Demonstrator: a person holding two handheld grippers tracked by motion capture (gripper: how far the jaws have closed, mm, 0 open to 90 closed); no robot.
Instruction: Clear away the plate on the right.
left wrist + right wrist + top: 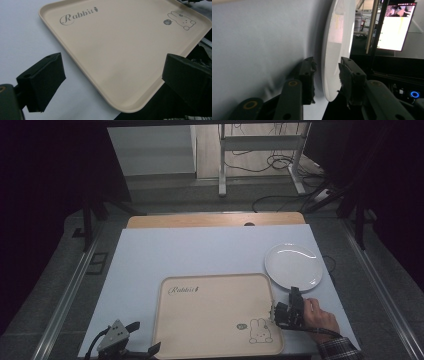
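The beige tray [215, 320] served as the landmark, lying on the near half of the pale blue table [200, 250] with its "Rabbit" lettering at the far left corner and a rabbit drawing at the near right corner. Nearest of all, at the tray's near left corner, the left gripper [131, 342] rested at the table's edge. In the left gripper view its two black jaws stood wide apart with nothing between them, the tray's near corner [130, 107] lying in the gap ahead.

Just off the tray's right edge, a hand [320, 317] in a plaid sleeve held the right gripper [294, 295], which pointed away toward the white plate [293, 266]. The plate sat on the table beyond the tray's far right corner, close beside it. In the right gripper view the jaws were partly open and straddled the plate's near rim [332, 75], one on each side; whether they pressed on it could not be told.
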